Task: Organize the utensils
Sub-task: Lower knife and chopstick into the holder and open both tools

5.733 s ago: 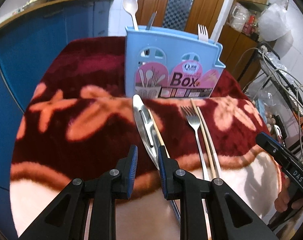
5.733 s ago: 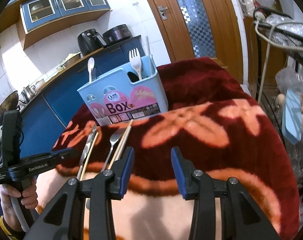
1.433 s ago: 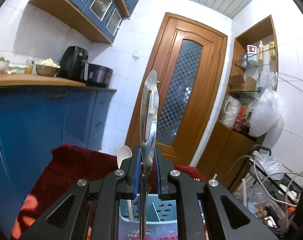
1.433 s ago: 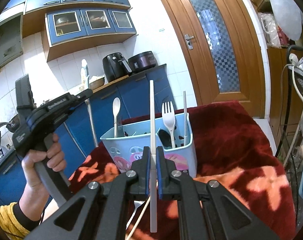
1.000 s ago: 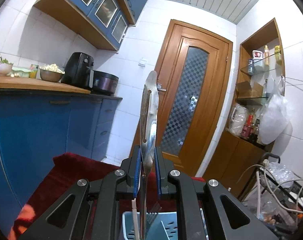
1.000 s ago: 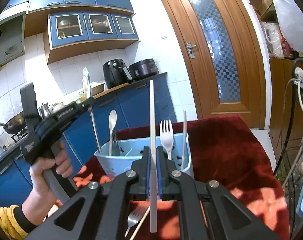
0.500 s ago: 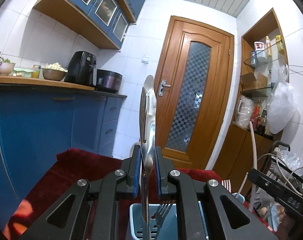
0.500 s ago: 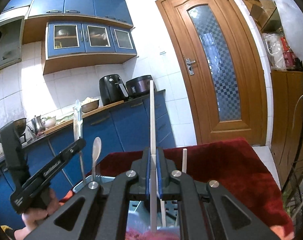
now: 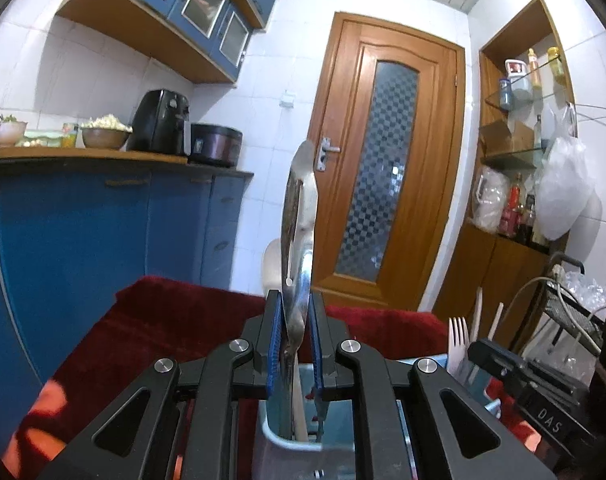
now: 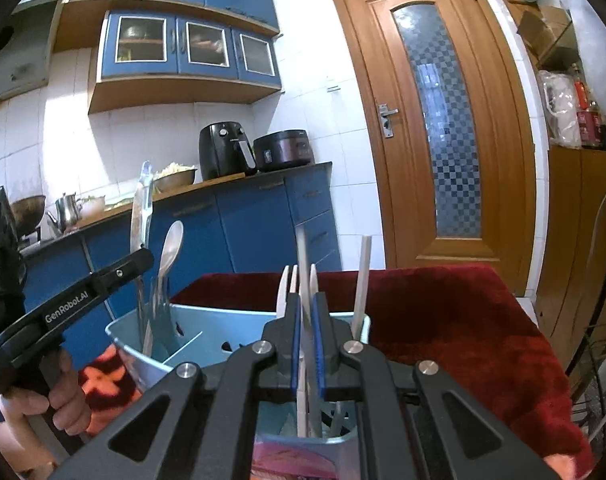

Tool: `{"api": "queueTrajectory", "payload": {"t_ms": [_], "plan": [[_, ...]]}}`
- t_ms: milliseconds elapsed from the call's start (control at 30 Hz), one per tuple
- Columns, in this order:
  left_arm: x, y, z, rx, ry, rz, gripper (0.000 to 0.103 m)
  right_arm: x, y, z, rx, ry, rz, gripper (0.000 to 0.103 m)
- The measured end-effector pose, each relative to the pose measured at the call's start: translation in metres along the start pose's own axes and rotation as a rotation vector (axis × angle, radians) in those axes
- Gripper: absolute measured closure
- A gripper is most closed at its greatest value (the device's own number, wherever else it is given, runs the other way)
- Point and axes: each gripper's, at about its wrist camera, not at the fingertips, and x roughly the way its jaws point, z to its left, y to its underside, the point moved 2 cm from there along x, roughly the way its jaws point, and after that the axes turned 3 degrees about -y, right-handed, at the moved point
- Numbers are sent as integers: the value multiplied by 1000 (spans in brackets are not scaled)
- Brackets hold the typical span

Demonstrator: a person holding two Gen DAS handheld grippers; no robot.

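Steel knife (image 9: 299, 240) and pale chopstick (image 10: 303, 280), each gripped upright between closed fingers above the blue box (image 10: 207, 320), could snag its dividers.

Surface: a table covered by a dark red cloth (image 10: 443, 312), plush, with orange-pink flower shapes (image 10: 103, 376) towards its near left side.
Cloth in the left wrist view: the same red cloth (image 9: 163, 320) runs back towards the blue cabinets, with an orange patch (image 9: 51, 400) at its near left.
On the cloth: a light blue plastic utensil box (image 10: 207, 332) stands upright, open at the top, split into compartments by inner walls.
Box in the left wrist view: only its rounded rim (image 9: 275, 436) shows, low in the middle.
Box front: a pink label (image 10: 279, 460), mostly hidden.
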Motion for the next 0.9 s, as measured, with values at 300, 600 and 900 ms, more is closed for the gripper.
{"api": "queueTrajectory", "payload": {"t_ms": [300, 600, 900], "plan": [[-16, 6, -1, 12, 27, 50, 77, -18, 1, 1, 36, 1, 11, 80], [-45, 7, -3, 21, 47, 98, 76, -44, -4, 2, 110, -17, 26, 69], [-74, 9, -6, 37, 63, 162, 76, -70, 3, 11, 156, -7, 97, 68]]}}
